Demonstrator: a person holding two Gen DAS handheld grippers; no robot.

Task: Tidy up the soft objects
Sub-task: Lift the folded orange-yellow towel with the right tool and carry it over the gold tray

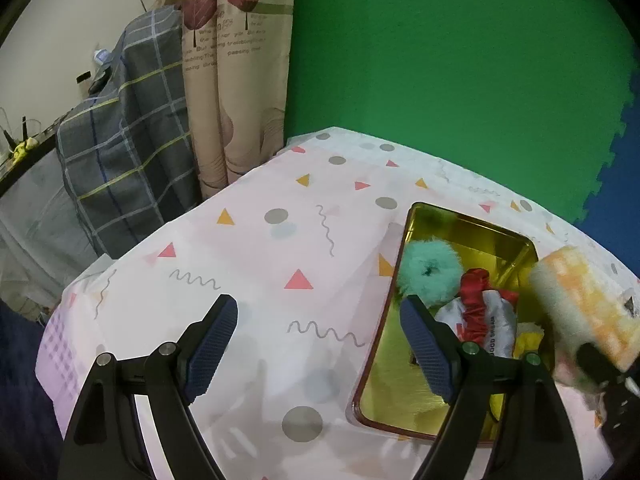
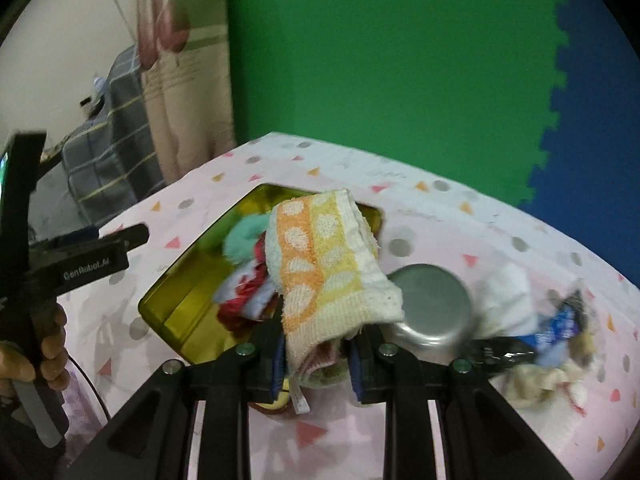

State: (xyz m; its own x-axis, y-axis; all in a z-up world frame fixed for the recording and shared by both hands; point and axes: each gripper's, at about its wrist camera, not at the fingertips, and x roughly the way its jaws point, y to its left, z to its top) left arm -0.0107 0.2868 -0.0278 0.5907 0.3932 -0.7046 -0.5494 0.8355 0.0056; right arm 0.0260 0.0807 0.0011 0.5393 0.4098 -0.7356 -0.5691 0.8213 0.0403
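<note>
A: Progress?
B: Your right tool clamps the towel over the gold tin; pom-pom, scrunchie inside. Left tool apart, empty. Pile remains on desk

a green backdrop fills the back wall, meeting a blue panel along a jagged edge. left hangs a beige leaf-print curtain, a grey plaid cloth draped beside it, perhaps over furniture. cream wall.
</note>
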